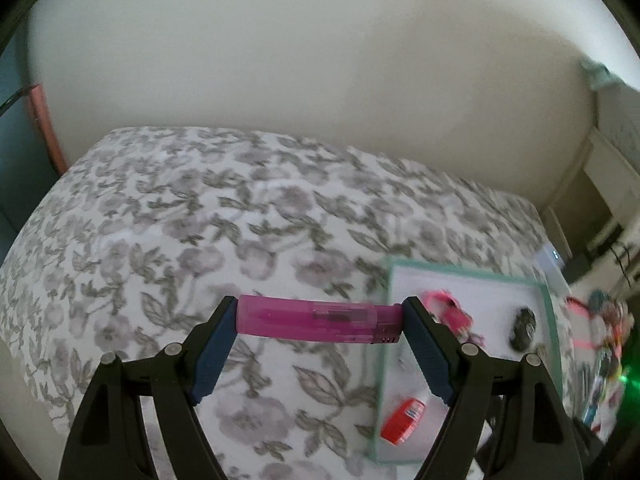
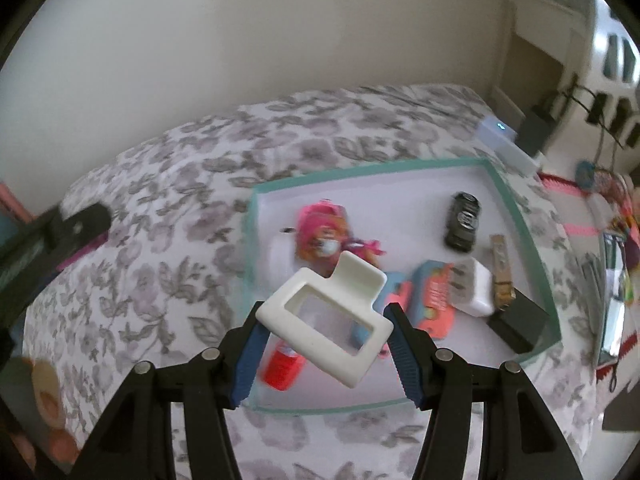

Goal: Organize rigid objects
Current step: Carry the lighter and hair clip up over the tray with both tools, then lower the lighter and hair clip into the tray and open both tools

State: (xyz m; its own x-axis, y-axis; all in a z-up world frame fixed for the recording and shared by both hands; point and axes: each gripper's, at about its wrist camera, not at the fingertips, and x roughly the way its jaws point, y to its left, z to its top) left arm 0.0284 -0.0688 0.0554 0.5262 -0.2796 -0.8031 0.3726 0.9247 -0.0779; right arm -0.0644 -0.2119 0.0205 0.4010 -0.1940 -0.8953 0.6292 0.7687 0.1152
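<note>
My left gripper (image 1: 318, 314) is shut end to end on a translucent pink lighter (image 1: 316, 320), held crosswise above the floral bedspread (image 1: 180, 220), left of the teal-rimmed white tray (image 1: 550, 308). My right gripper (image 2: 324, 320) is shut on a white rectangular plastic frame (image 2: 332, 320) with a tab, held above the near left part of the tray (image 2: 516, 216). In the tray lie a pink toy (image 2: 320, 228), a black toy car (image 2: 464, 216), a red bottle (image 2: 282, 368), a white charger block (image 2: 476, 286) and coral-and-blue packs (image 2: 434, 296).
A pale wall (image 1: 320, 60) rises behind the bed. A white box with a blue light (image 2: 498, 130) sits past the tray's far corner. Colourful clutter (image 2: 616, 232) lies to the right. The left gripper's body (image 2: 60, 232) shows at the left in the right wrist view.
</note>
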